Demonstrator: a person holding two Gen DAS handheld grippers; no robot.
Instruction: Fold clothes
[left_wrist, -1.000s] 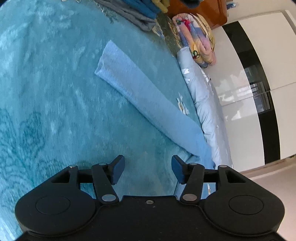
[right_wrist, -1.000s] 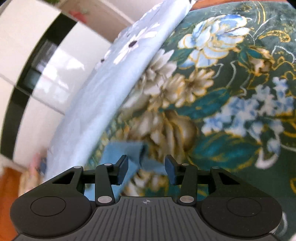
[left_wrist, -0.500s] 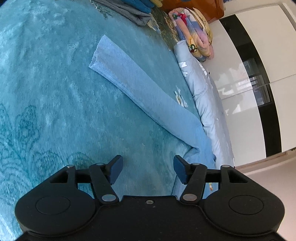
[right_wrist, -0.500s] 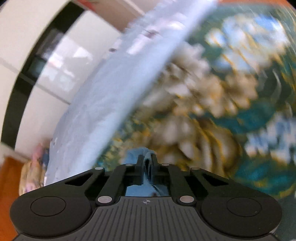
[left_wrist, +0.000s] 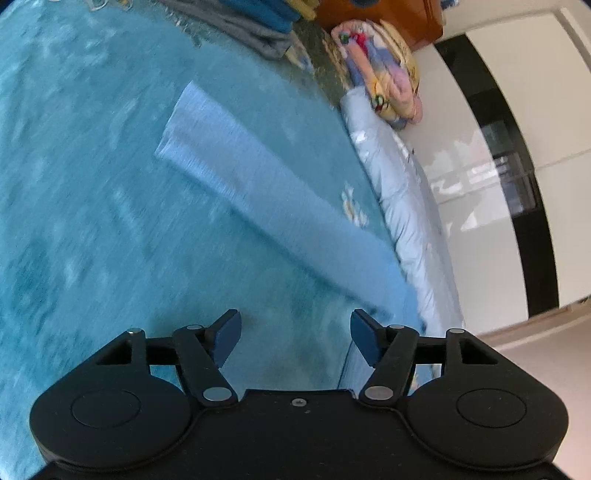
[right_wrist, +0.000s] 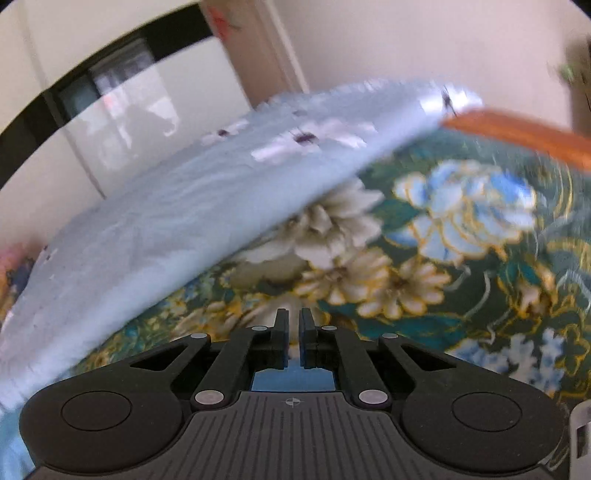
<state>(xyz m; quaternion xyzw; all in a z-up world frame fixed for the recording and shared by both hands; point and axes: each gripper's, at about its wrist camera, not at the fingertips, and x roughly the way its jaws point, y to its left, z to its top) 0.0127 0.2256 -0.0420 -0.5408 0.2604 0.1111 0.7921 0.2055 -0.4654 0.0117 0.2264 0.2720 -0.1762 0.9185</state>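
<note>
While the left gripper (left_wrist: 295, 338) hangs with its jaws spread wide and nothing between them at the bottom of its frame, the right gripper (right_wrist: 293, 332) is clenched on a bit of light blue cloth (right_wrist: 293, 380) seen low behind its fingers. In the left view, that light blue garment (left_wrist: 258, 192) stretches from centre toward upper left across the teal blanket (left_wrist: 74, 221). Farther off lies a pale floral quilt (right_wrist: 147, 229).

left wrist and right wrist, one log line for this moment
left gripper: open, empty | right gripper: shut on blue garment | garment: long strip on teal blanket
</note>
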